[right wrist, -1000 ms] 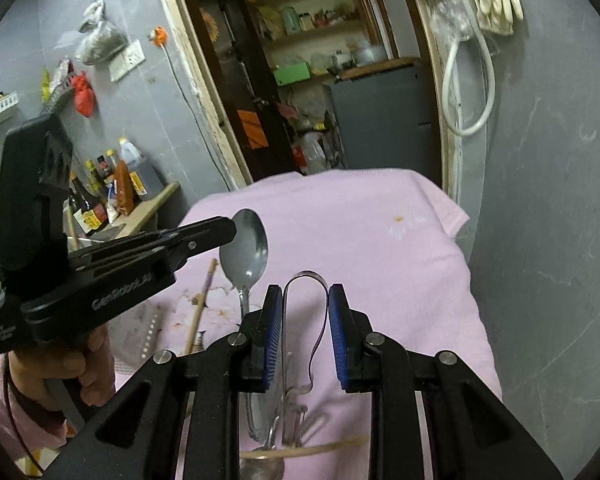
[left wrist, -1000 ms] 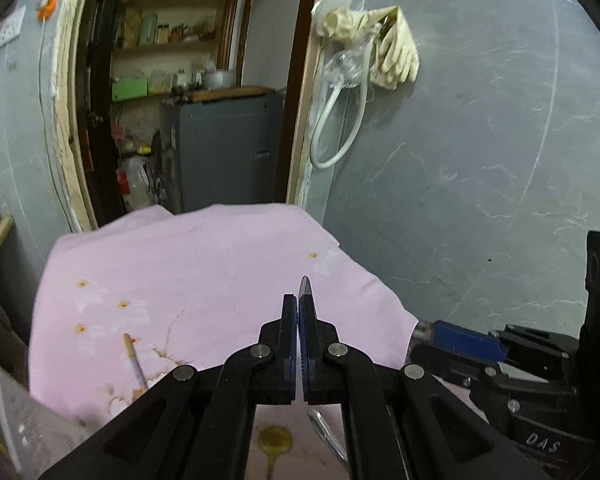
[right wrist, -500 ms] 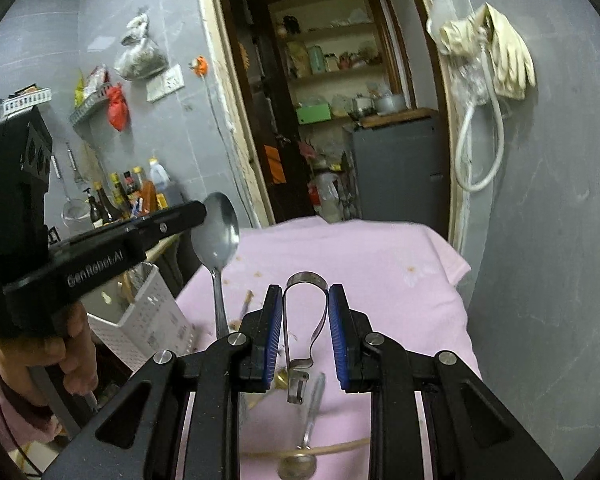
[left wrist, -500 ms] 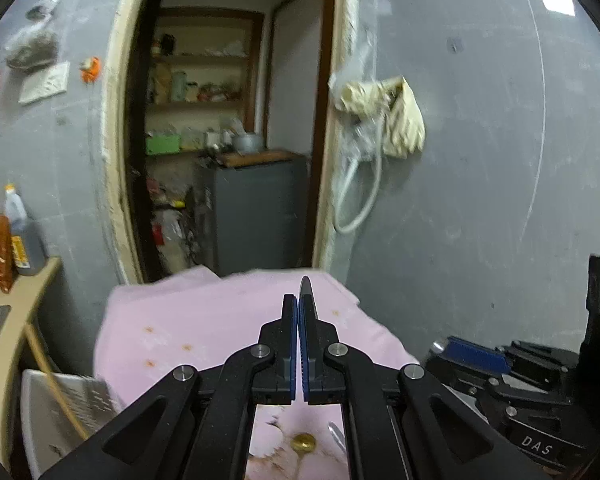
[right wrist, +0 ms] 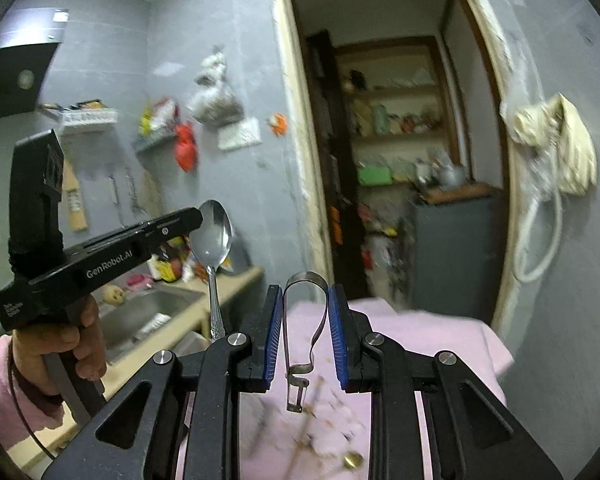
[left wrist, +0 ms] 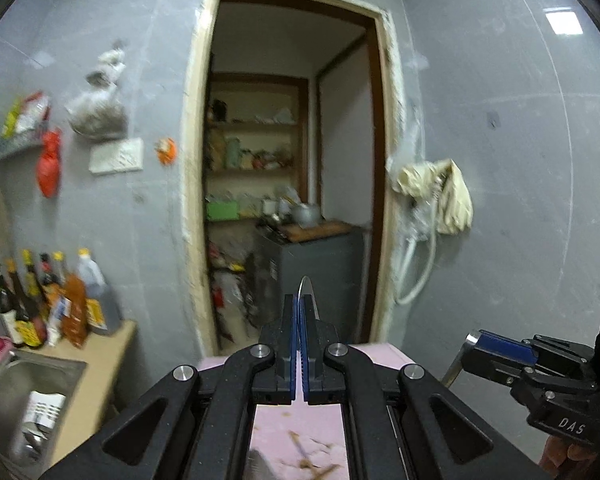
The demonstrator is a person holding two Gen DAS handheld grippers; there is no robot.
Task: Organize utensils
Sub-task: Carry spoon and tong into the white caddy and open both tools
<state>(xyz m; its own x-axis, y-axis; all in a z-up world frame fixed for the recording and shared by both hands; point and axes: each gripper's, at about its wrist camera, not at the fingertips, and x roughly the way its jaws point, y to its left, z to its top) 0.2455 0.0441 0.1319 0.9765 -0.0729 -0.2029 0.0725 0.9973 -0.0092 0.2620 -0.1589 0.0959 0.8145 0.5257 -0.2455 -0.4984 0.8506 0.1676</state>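
My left gripper (left wrist: 299, 312) is shut on a steel spoon (left wrist: 308, 289), seen edge-on above the pads. In the right wrist view the same gripper (right wrist: 192, 216) holds the spoon (right wrist: 212, 240) upright, bowl up, handle hanging down. My right gripper (right wrist: 305, 320) is shut on a bent metal peeler (right wrist: 302, 320), its loop up and its blade end hanging between the fingers; it also shows in the left wrist view (left wrist: 496, 350). Both are lifted above the pink cloth (right wrist: 420, 332), where blurred utensils (right wrist: 312, 420) lie.
A steel sink (right wrist: 140, 316) with a white utensil basket (left wrist: 40, 408) sits at the left, with bottles (left wrist: 48, 300) on the counter behind it. A doorway (left wrist: 292, 200) to a pantry is ahead. Gloves and a hose (left wrist: 440, 196) hang on the right wall.
Both grippers have risen and tilted up, each keeping its utensil. The cloth has dropped low in both views and the sink and counter have come into sight at the left.
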